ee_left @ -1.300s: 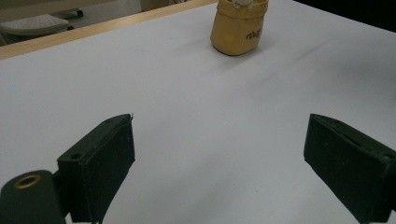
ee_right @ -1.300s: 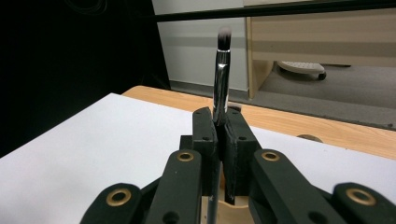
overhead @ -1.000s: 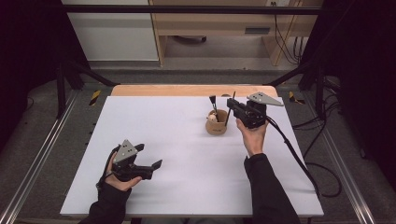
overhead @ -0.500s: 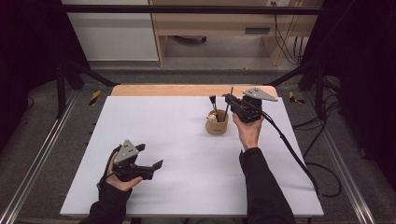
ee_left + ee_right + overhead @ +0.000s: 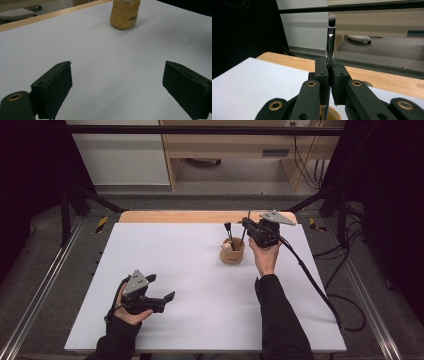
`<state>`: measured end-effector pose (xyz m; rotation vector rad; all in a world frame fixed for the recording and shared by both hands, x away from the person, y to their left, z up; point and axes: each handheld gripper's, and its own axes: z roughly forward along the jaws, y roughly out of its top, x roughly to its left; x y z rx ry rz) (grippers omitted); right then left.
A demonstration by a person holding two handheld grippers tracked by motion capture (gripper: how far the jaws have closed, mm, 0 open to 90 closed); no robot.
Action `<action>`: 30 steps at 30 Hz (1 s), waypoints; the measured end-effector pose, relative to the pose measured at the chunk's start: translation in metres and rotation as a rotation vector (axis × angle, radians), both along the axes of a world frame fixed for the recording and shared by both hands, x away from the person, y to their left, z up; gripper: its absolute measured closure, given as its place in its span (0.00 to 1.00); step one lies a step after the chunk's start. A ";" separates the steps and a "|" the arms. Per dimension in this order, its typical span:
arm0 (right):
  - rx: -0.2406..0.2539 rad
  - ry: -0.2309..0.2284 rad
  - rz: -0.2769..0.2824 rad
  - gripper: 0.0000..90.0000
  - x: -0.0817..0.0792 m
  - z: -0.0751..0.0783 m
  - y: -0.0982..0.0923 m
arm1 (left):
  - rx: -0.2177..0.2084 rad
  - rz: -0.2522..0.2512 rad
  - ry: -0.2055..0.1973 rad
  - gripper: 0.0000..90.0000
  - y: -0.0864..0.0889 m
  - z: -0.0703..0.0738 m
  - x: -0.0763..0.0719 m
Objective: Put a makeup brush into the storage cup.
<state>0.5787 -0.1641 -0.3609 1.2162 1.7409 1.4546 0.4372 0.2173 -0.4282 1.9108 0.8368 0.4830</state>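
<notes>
The right gripper [image 5: 246, 223] had drifted left, clamped on a slim metal-ferruled brush [image 5: 330, 37] above the rounded tan cup [image 5: 232, 253] holding another brush [image 5: 228, 232]; left gripper [image 5: 162, 290] gaped empty

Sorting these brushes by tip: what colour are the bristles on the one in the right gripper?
White, darkening toward the ferrule, on the brush; the right gripper view shows it best.

A white table [image 5: 190, 270] with a wooden far edge [image 5: 175, 216]; beyond that edge stands a wooden cabinet [image 5: 225, 150], with black cables [image 5: 305, 165] beside it.

Only the brush cup [image 5: 232, 254] blocks the open table [image 5: 165, 255].
</notes>
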 end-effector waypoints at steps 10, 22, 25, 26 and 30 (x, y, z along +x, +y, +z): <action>-0.015 0.021 -0.005 0.94 0.009 -0.010 0.005 | 0.002 -0.002 0.002 0.09 0.000 0.000 0.000; -0.031 0.049 -0.007 0.94 0.015 -0.021 0.010 | 0.004 -0.002 0.000 0.09 0.000 0.000 0.000; -0.034 0.057 -0.008 0.94 0.015 -0.024 0.012 | 0.003 -0.002 -0.002 0.09 0.000 0.000 0.000; -0.033 0.058 -0.007 0.94 0.016 -0.025 0.012 | 0.004 -0.001 -0.001 0.09 0.000 0.000 0.000; -0.042 0.073 -0.007 0.94 0.017 -0.030 0.012 | 0.007 -0.005 -0.003 0.09 -0.001 0.000 0.000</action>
